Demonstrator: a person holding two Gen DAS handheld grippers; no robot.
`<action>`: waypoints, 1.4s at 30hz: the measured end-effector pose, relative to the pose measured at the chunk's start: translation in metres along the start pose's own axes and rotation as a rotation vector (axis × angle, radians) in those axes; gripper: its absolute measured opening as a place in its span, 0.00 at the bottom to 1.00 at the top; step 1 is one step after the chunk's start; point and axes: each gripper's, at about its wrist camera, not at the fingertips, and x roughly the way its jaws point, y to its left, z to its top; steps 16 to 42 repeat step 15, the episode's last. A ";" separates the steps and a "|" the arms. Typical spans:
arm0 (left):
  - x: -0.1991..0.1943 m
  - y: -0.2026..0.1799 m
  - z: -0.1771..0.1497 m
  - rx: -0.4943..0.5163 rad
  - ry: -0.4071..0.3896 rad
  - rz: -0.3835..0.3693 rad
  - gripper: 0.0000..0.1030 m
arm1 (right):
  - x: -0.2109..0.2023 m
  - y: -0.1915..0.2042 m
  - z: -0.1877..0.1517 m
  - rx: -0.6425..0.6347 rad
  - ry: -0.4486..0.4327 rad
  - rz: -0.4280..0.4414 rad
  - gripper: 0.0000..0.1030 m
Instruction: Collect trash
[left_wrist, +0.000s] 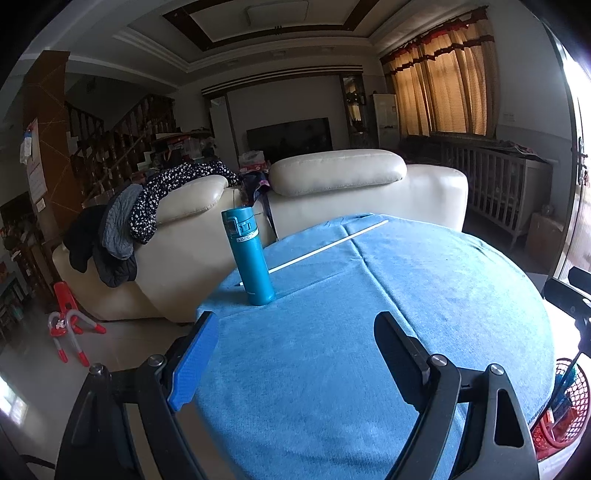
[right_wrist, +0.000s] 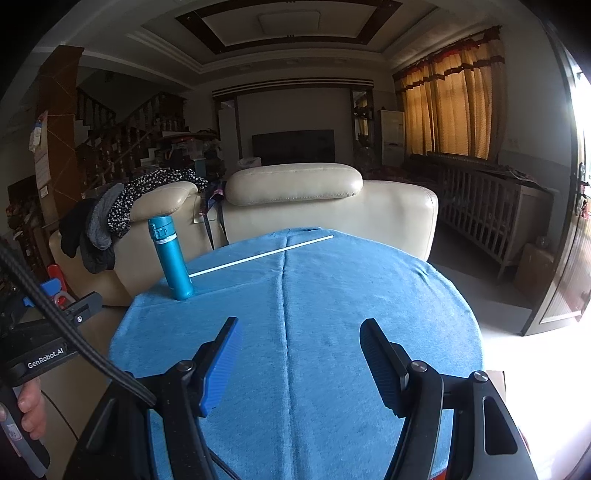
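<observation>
1. Living room is seen beyond a round tabletop (left_wrist: 424, 295) covered with blue cloth; cream sofa (left_wrist: 332, 192) stands just behind it, with clothes (left_wrist: 147, 214) draped over its left backrest.
2. Teal flask (left_wrist: 248, 254) is stood upright near the tabletop's left edge.
3. Thin white stick (left_wrist: 328, 246) is laid flat on the cloth, running from just behind the flask toward the far edge; it is the only loose item seen on the cloth.
4. Red mesh basket (left_wrist: 565, 406) is seen low at the right of the tabletop in the left wrist view; contents cannot be made out.
5. Left gripper (left_wrist: 295, 339): jaws are spread wide, nothing is held between them, cloth is seen below.
6. Right gripper (right_wrist: 299, 343): jaws are parted, nothing is held.
7. Both grippers are held over the near part of the tabletop, well apart from stick and flask.
8. Person's fingers (right_wrist: 31, 410) are seen on a handle at the lower left of the right wrist view.
</observation>
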 end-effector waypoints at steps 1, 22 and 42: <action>0.000 0.000 0.000 0.001 0.000 0.000 0.84 | 0.001 -0.001 0.000 0.000 0.001 -0.001 0.67; 0.064 -0.012 -0.006 -0.019 0.097 -0.027 0.84 | 0.058 -0.035 -0.017 0.045 0.093 -0.057 0.71; 0.064 -0.012 -0.006 -0.019 0.097 -0.027 0.84 | 0.058 -0.035 -0.017 0.045 0.093 -0.057 0.71</action>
